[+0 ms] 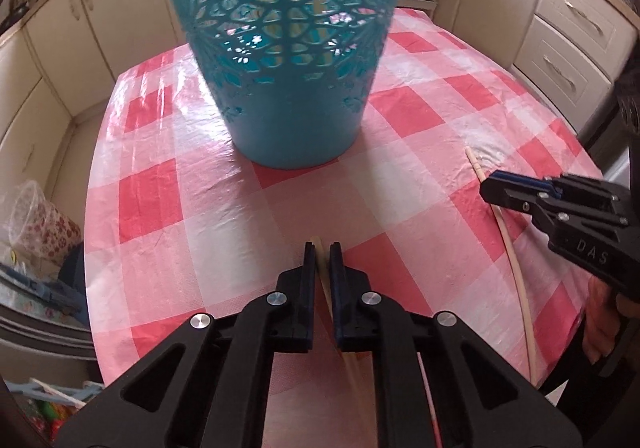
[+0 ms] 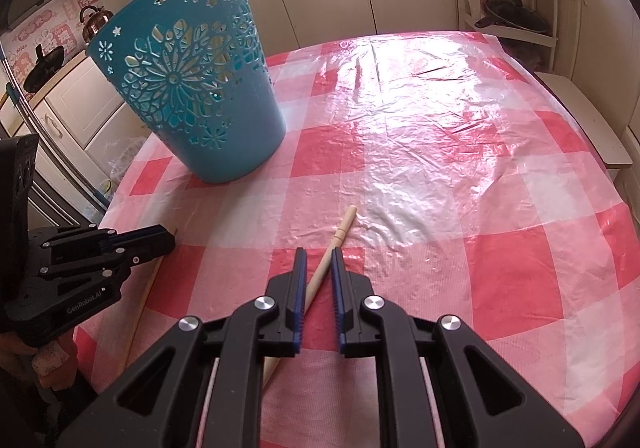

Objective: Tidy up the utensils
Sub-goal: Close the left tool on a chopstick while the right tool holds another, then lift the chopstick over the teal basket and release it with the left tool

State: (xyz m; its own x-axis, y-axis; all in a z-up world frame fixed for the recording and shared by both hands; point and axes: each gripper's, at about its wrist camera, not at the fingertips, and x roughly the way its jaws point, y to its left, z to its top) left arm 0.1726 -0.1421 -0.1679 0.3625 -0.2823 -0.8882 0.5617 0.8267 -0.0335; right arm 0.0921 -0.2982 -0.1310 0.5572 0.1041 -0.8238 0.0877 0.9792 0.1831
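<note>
Chopsticks lie one between each part-open claw, left and right, neither gripped yet; teal basket waits upper left.

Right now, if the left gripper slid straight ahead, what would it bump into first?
Probably the blue basket. The left gripper points right at its base across bare checked tablecloth, with a wooden stick between its fingers.

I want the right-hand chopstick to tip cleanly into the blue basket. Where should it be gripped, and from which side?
Grip the chopstick on its plain shaft just below the grooved top, coming from above with jaws across it: it lies flat on the tablecloth, so only its sides are free.
</note>
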